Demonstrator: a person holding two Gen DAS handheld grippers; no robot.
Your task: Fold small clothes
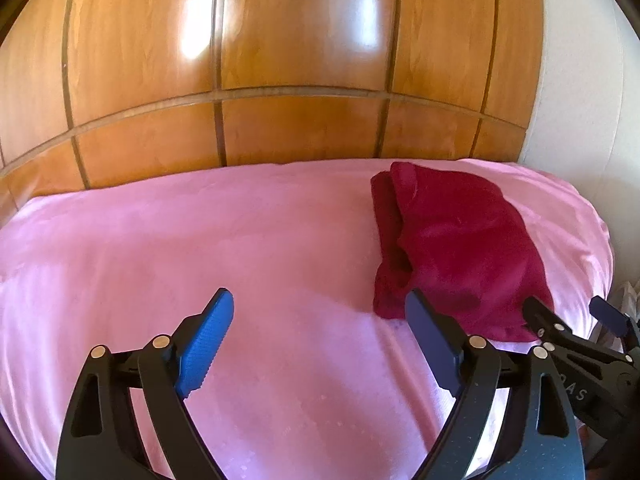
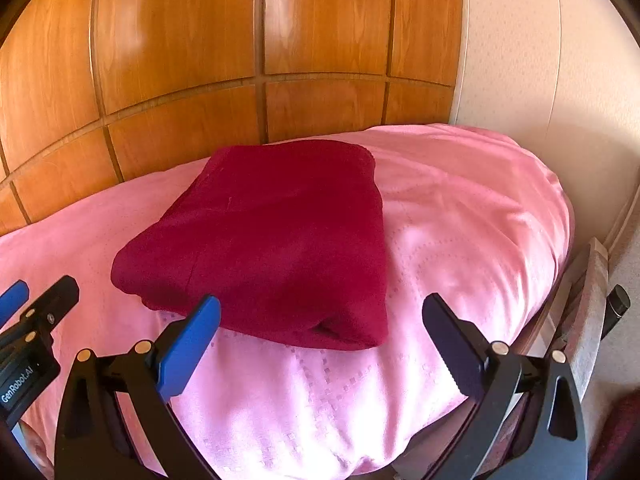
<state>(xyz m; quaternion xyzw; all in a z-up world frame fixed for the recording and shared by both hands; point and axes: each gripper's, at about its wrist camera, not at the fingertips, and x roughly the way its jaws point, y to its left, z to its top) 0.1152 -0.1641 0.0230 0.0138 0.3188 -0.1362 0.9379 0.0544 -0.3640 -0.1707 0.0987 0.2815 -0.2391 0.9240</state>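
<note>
A dark red garment lies folded into a thick rectangle on the pink bedspread. In the left wrist view the garment lies at the right side of the bed. My left gripper is open and empty, hovering above the bedspread to the left of the garment's near corner. My right gripper is open and empty, just in front of the garment's near edge, with its left fingertip over that edge. The right gripper also shows at the right edge of the left wrist view.
A glossy wooden panelled wardrobe stands behind the bed. A pale wall is at the right. The bed's right edge drops to a chair-like object and floor. Bare pink bedspread spreads left of the garment.
</note>
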